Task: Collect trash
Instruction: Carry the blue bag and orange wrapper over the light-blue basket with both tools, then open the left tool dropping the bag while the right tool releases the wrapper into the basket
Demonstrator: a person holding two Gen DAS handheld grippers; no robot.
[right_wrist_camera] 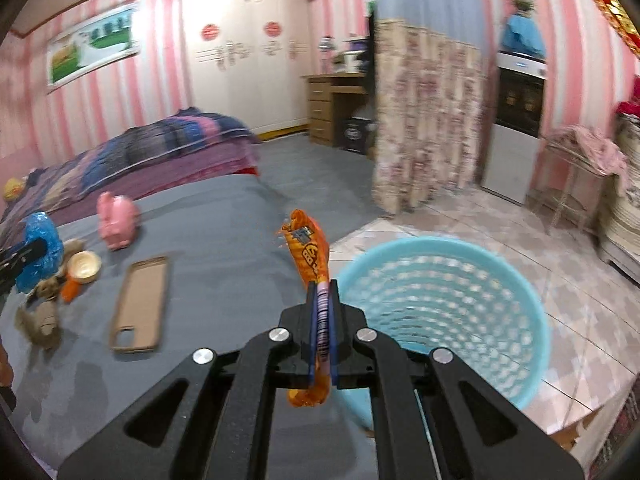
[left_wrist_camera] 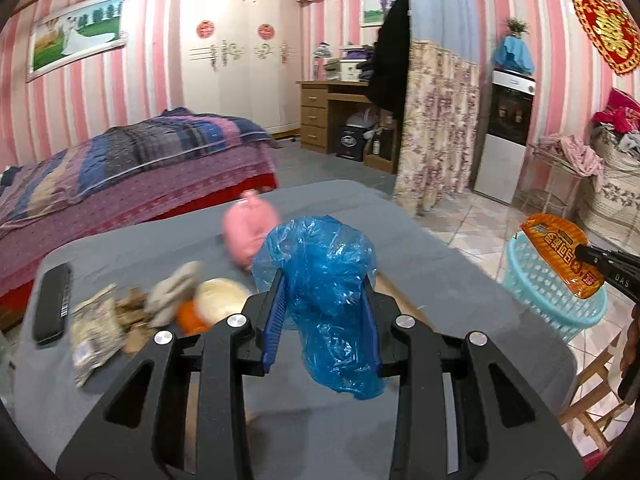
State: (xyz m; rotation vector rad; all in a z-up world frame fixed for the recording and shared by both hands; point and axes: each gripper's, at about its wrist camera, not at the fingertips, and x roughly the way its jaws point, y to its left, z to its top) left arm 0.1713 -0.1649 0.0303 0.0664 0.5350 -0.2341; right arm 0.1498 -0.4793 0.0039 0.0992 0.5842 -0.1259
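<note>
A: What is the left gripper [left_wrist_camera: 326,280] doing?

B: Its two fingers are pinching a crumpled blue plastic bag [left_wrist_camera: 324,276], lifted above the grey table [left_wrist_camera: 120,248]. The bag bulges out between and past the blue pads.

A: And the right gripper [right_wrist_camera: 323,292]?

B: Pressed together on an orange snack wrapper [right_wrist_camera: 310,248], which sticks up past the fingertips and hangs out below them. In the right wrist view the light blue basket [right_wrist_camera: 520,280] sits at about three o'clock of the wrapper, just beside the table edge, on the tiled floor.

A: What is left on the table?

B: In the left wrist view, a pink piggy bank [left_wrist_camera: 248,228] at eleven o'clock of the bag, and at nine o'clock a blurred heap: a pale round lid or cup [left_wrist_camera: 222,294], something orange [left_wrist_camera: 192,316], crumpled paper scraps [left_wrist_camera: 96,324]. A black remote [left_wrist_camera: 54,304] lies beyond that. The right wrist view also shows a brown phone case [right_wrist_camera: 140,304] lying flat.
</note>
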